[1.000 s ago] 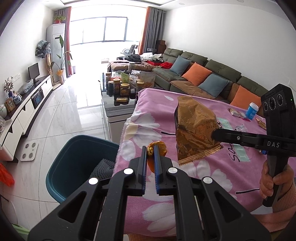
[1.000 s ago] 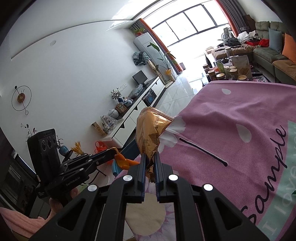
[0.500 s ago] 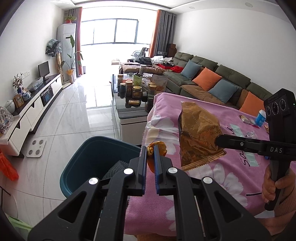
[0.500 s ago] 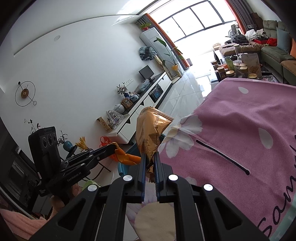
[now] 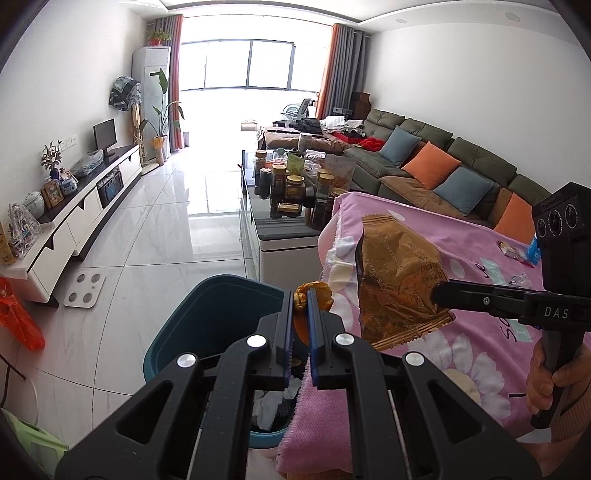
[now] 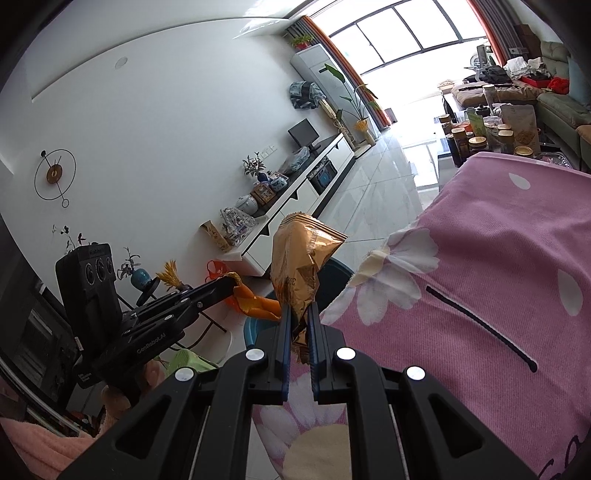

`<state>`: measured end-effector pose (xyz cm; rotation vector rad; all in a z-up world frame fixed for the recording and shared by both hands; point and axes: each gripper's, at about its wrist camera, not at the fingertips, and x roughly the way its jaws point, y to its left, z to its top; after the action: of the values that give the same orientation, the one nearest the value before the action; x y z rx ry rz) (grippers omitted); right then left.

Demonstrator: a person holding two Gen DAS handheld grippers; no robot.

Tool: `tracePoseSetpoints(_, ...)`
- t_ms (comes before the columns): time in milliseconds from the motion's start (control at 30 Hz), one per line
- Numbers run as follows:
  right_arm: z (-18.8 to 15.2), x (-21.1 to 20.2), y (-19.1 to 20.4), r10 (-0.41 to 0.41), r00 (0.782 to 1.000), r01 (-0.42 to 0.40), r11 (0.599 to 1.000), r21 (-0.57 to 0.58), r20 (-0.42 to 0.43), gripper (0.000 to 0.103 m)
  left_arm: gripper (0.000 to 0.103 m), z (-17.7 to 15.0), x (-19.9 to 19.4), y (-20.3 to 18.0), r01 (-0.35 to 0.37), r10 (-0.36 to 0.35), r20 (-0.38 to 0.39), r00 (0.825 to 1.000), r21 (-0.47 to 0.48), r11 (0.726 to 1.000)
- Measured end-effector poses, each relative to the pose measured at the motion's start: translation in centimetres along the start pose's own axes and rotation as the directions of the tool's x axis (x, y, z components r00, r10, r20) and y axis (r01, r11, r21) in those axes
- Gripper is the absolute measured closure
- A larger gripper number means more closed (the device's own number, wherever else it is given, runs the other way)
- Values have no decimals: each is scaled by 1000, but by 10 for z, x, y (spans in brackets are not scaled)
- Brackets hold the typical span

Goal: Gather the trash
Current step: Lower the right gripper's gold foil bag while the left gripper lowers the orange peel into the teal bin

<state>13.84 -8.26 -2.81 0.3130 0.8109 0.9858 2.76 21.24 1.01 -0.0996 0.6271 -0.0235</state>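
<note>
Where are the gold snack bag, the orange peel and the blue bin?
gold snack bag (image 5: 399,284), left wrist view, middle of its face.
orange peel (image 6: 255,304), right wrist view, its hanging part.
blue bin (image 5: 207,317), left wrist view, inner wall.

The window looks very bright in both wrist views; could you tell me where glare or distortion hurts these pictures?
Left wrist view: the window is blown out and throws glare along the floor; the walls bow toward the dark corners. Right wrist view: the window is again overexposed, the room is tilted and curved, yet the wrapper in the right gripper stays sharp.
</note>
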Motion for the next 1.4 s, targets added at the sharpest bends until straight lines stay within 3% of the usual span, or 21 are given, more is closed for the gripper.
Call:
tracePoseSetpoints(600,7,33,10,16,998,-16,1000,-10,-59,95,96,-6,10,33,-52,51,-24,998,-55,997)
tracePoseSetpoints(1400,12,74,21,-5,991,3,1000,-17,-137,95,96,-13,38,40,-91,85,-71,994,-86,992)
